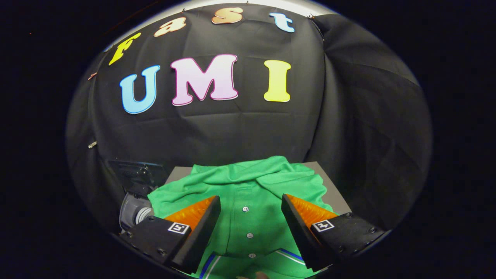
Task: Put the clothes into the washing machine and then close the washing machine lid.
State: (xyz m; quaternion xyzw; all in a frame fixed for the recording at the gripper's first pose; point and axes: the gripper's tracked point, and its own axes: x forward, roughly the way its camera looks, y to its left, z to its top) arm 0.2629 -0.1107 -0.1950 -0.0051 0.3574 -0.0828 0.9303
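Clothes here amount to one bright green polo shirt point(248, 193), spread loosely over a grey worktop point(331, 193) in front of the black cloth wall point(232, 131) of the booth. Its collar lies rumpled and partly folded at the far end, nearest the wall, and the button placket runs back from there between the fingers, showing three small pale buttons point(245, 209) in a row. At the near end of the garment a band of blue and white stripes point(288, 254) crosses the fabric, with a similar striped edge showing beside the left finger. The cloth is creased and bunched toward the left, where a fold hangs over the worktop's edge. The hand-held gripper point(251, 217) hovers above the shirt with its two fingers spread wide apart, one on each side of the placket, and nothing pinched between them; whether the fingertips touch the fabric cannot be told. Each finger point(201, 217) carries a small square black-and-white marker on its block. To the left of the worktop, beyond the left finger, part of the washing machine point(135, 201) is seen: a dark upper panel and, below it, a pale rounded part with a grey drum-like shape. What lies inside it cannot be made out.
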